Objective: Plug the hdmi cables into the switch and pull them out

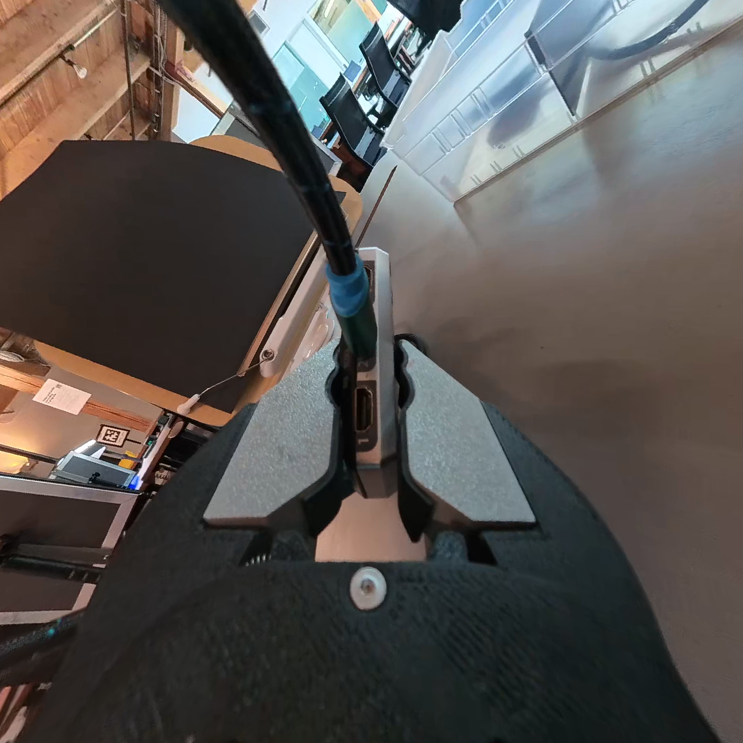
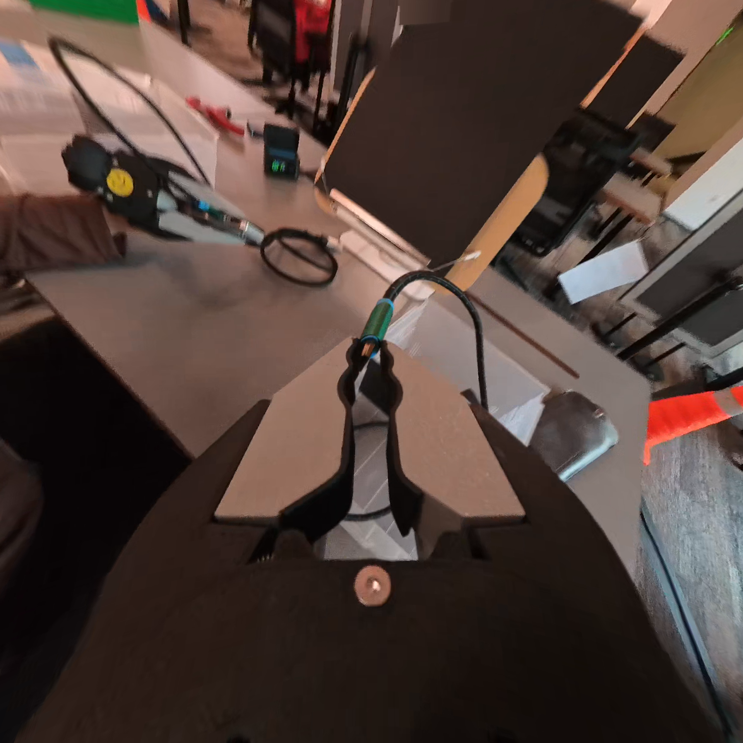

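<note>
Left gripper [image 1: 368, 378] — jaws clamped on the flat faces of the silver switch [image 1: 380, 402], held above the table [image 1: 563, 362] with its long axis running away from the camera; one black cable [image 1: 317, 193] seated in a middle port, the nearer port [image 1: 364, 410] empty. Right gripper [image 2: 370, 349] — jaws pinched on the plug end of a second cable [image 2: 376, 319], green shell pointing up and away, cord looping back down. Best done, I judge, by squaring the plug's flat side to the port and pushing along its axis — no twisting.

Two grippers [image 1: 368, 386] [image 2: 370, 354], one silver switch [image 1: 380, 454], two black cables [image 1: 281, 120] [image 2: 474, 317], one clear organiser box [image 1: 502, 116] upper right, one small black display [image 2: 281, 154] upper left.
</note>
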